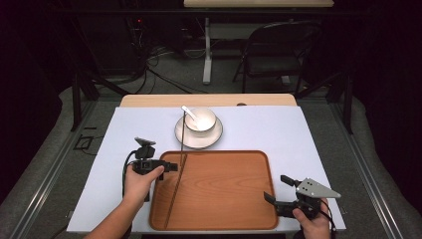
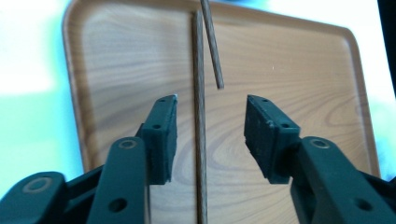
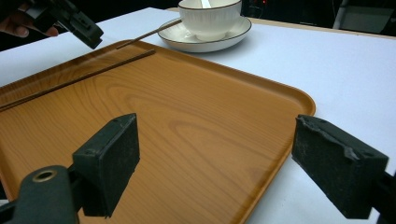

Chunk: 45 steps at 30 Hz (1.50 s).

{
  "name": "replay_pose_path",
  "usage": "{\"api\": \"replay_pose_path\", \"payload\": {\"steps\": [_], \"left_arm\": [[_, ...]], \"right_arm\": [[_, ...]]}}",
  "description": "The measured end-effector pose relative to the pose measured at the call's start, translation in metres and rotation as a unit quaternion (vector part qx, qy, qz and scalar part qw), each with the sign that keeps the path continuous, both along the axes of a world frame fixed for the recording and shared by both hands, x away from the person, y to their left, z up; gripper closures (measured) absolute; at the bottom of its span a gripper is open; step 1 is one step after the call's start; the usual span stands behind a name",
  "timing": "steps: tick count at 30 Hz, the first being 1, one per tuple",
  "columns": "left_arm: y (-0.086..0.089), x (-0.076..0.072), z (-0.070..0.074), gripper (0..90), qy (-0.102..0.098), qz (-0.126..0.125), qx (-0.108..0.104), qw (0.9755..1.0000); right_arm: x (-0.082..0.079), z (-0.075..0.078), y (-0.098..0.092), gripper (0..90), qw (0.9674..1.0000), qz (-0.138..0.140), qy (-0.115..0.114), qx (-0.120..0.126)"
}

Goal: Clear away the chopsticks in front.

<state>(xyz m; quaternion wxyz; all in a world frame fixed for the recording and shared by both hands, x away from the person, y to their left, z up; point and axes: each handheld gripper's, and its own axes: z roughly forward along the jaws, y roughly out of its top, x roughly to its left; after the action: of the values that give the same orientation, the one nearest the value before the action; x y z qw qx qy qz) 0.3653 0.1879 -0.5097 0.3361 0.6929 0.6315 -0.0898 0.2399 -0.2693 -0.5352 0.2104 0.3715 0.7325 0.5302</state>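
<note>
Two sticks by the tray

In the left claw view, the left claw (image 2: 210, 135) stands half open around a chopstick (image 2: 200, 140) lying on the tray (image 2: 289, 84), holding nothing; the high view adds the right claw (image 1: 277, 188), wide open and empty.

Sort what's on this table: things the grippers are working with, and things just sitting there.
In use: chopstick lying in the tray; second chopstick leaning on the plate; wooden tray; left gripper, open.

Lying about: bowl, spoon, plate, right gripper.
</note>
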Motion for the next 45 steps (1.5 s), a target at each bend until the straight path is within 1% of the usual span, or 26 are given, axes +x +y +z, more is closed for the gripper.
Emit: {"api": "replay_pose_path", "payload": {"steps": [2,3,5,7,10,11,12,13,17,18,20,23,25,33,36,40,45], "left_arm": [[0.002,0.004,0.004,51.0,0.0,0.0,0.003,1.0],[0.003,0.006,0.005,50.3,-0.001,0.004,0.001,1.0],[0.005,0.011,0.007,48.0,0.003,0.005,-0.007,1.0],[0.008,0.017,0.011,47.1,0.003,0.003,-0.01,0.9999],[0.012,0.023,0.014,46.3,0.003,0.008,-0.006,0.9999],[0.013,0.025,0.016,46.3,0.002,0.01,-0.001,0.9999],[0.013,0.029,0.018,46.1,0.004,0.017,0.004,0.9998],[0.014,0.031,0.02,45.9,0.003,0.019,0.006,0.9998],[0.016,0.04,0.026,45.5,0.0,0.024,0.004,0.9997],[0.018,0.044,0.029,45.5,-0.002,0.019,0.001,0.9998],[0.018,0.049,0.033,45.7,-0.005,0.021,-0.002,0.9998],[0.017,0.055,0.038,46.1,-0.014,0.023,0.005,0.9996],[0.017,0.061,0.041,46.7,-0.015,0.024,0.009,0.9995],[0.013,0.082,0.045,49.5,-0.017,0.038,0.027,0.9988],[0.011,0.09,0.045,50.4,-0.017,0.04,0.03,0.9986],[0.007,0.099,0.043,51.7,-0.014,0.037,0.041,0.9984],[0.001,0.11,0.041,55.9,-0.007,0.039,0.043,0.9983]], "right_arm": [[0.0,0.0,0.0,14.8,1.0,0.0,0.001,0.001],[0.0,0.0,0.0,14.8,1.0,0.001,0.002,0.0],[0.0,0.0,0.0,14.8,1.0,0.0,0.001,0.001],[0.0,0.0,0.0,14.8,1.0,0.0,0.002,0.001],[0.0,0.0,0.0,14.8,1.0,0.0,0.003,0.001],[0.0,0.0,0.0,14.8,1.0,0.0,0.002,0.001],[0.0,0.0,0.0,14.8,1.0,0.0,0.002,0.001],[0.001,0.0,0.0,14.8,1.0,0.0,0.003,0.001],[0.001,0.0,0.0,14.8,1.0,0.0,0.003,0.001],[0.001,0.0,0.0,14.7,1.0,0.0,0.003,0.002],[0.001,0.0,0.0,14.8,1.0,0.0,0.004,0.002],[0.001,0.0,0.0,14.8,1.0,0.0,0.004,0.003],[0.001,0.0,-0.001,14.8,1.0,0.0,0.004,0.003],[0.001,0.0,-0.001,14.8,1.0,0.0,0.005,0.004],[0.001,0.0,-0.001,14.8,1.0,0.0,0.004,0.003],[0.001,0.0,-0.001,14.8,1.0,0.0,0.004,0.004],[0.001,0.0,-0.001,14.8,1.0,0.001,0.004,0.004]]}}
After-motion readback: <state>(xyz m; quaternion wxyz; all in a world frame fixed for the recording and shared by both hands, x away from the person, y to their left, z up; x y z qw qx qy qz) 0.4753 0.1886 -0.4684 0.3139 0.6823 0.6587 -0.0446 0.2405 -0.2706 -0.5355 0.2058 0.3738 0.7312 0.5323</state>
